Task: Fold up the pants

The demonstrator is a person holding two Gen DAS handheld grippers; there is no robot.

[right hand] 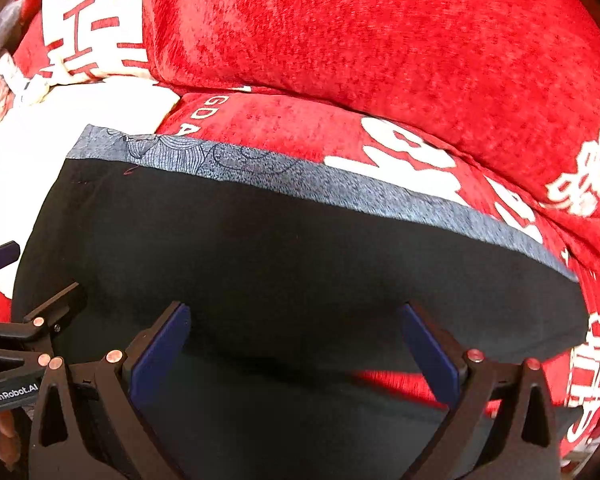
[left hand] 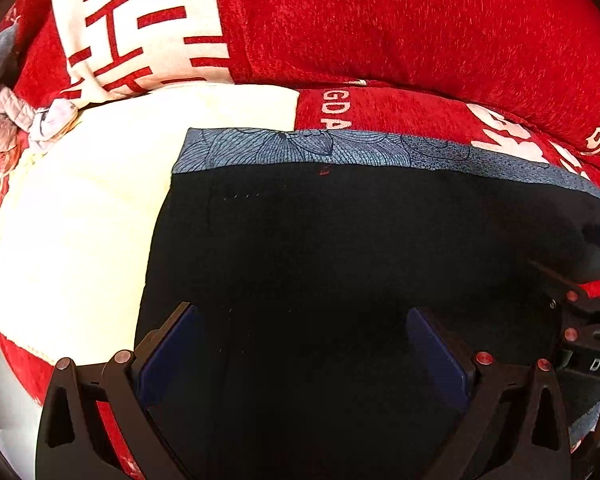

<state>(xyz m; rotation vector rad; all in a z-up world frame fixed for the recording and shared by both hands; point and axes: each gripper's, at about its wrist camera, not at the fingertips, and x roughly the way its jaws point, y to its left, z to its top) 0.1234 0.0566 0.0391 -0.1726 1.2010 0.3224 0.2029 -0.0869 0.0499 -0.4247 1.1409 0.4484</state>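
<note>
Black pants (left hand: 340,248) with a blue-grey patterned waistband (left hand: 300,148) lie flat on a red and white sofa seat. My left gripper (left hand: 300,344) hovers open just above the black cloth, its blue pads wide apart with nothing between them. In the right wrist view the same pants (right hand: 280,256) spread under my right gripper (right hand: 296,344), which is open too, over the near edge of the cloth. The waistband (right hand: 340,192) runs along the far side. The left gripper's fingers (right hand: 40,320) show at the left edge of the right wrist view.
Red cushions with white characters (left hand: 380,20) rise behind the seat. A cream patch of the seat cover (left hand: 80,220) lies left of the pants. A crumpled pink and grey garment (left hand: 4,120) sits at the far left. A hand (right hand: 4,432) shows at the lower left.
</note>
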